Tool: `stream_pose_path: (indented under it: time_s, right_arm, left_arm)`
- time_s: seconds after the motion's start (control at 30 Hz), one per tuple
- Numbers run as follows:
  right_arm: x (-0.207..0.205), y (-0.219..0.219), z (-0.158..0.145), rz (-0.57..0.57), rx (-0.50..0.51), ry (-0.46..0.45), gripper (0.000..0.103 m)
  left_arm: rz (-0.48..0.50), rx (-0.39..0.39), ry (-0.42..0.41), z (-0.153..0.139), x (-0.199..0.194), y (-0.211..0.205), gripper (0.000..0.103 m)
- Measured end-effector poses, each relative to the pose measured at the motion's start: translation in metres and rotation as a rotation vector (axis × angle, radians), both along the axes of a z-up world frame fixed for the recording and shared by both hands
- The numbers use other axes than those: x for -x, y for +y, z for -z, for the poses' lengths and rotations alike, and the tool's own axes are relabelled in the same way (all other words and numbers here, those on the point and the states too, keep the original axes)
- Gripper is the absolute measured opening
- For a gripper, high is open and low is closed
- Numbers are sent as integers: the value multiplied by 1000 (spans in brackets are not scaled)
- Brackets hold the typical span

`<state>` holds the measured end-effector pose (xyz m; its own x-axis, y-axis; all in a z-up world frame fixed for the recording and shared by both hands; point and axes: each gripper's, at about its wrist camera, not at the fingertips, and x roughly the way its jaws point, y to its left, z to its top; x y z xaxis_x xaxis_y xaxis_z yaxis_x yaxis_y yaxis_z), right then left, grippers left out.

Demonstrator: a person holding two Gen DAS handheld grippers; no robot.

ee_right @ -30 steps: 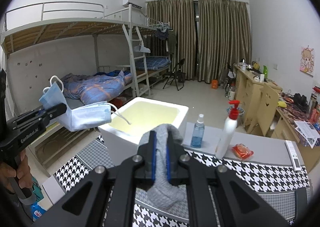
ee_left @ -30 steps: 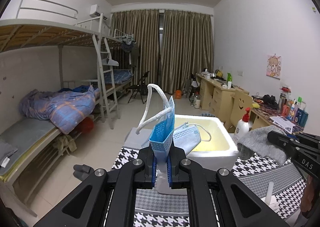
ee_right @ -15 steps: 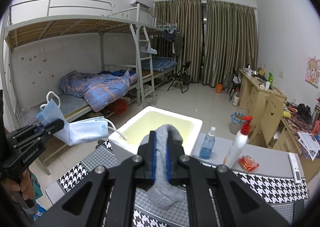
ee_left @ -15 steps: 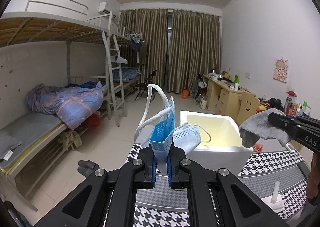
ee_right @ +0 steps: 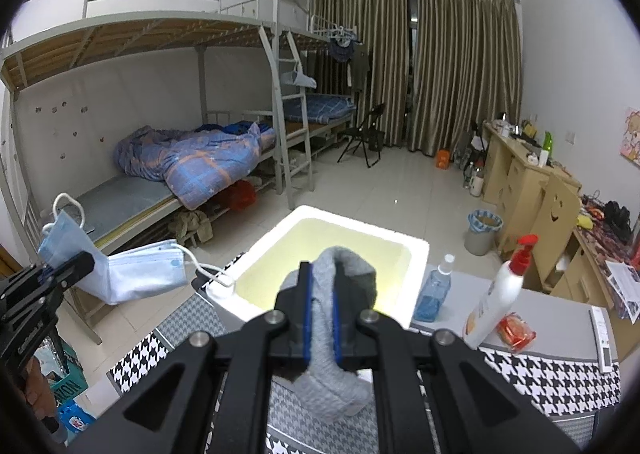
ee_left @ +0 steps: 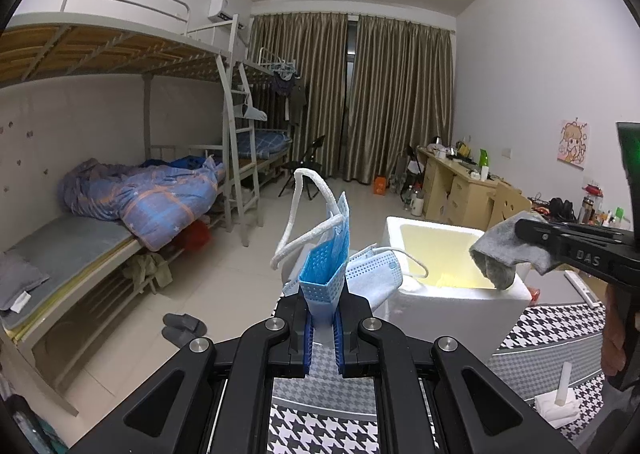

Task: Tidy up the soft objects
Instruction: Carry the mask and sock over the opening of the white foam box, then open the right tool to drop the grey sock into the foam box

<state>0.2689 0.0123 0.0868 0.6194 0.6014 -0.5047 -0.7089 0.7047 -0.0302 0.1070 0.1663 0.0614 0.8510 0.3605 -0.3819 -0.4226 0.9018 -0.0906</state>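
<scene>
Your left gripper (ee_left: 323, 324) is held level above the near edge of the houndstooth-covered surface (ee_left: 552, 326), its fingers (ee_left: 308, 338) clamped on the folded blue face masks (ee_left: 326, 274); one mask stands upright from the grip with a white ear loop arching over it, another droops to the right toward the white foam box (ee_left: 448, 298). In the right wrist view the masks (ee_right: 132, 274) hang clear of the surface, left of the box (ee_right: 256, 266), with one ear loop resting on its rim. Your right gripper (ee_right: 321, 320) is raised at the box's near rim and pointed across its opening, fingers (ee_right: 306, 314) closed on the grey sock (ee_right: 332, 334), which folds over the tips and hangs below them. From the left wrist view the sock (ee_left: 506, 254) dangles over the box's right edge. A pump bottle (ee_right: 500, 294) and a blue spray bottle (ee_right: 434, 292) stand on the surface right of the box.
</scene>
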Motion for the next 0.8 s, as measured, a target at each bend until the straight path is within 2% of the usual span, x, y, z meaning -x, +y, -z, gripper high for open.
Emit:
stream_pose_path:
  time_s: [0.63, 0.73, 0.8]
  right_arm:
    - [-41, 35, 34, 10, 84, 120, 12]
    - [-41, 39, 36, 5, 106, 124, 19]
    - [-40, 41, 35, 2, 109, 119, 33]
  left_arm:
    - [62, 23, -6, 1, -16, 6, 9]
    - [68, 29, -5, 2, -18, 9, 9]
    - [67, 31, -5, 2, -19, 10, 9]
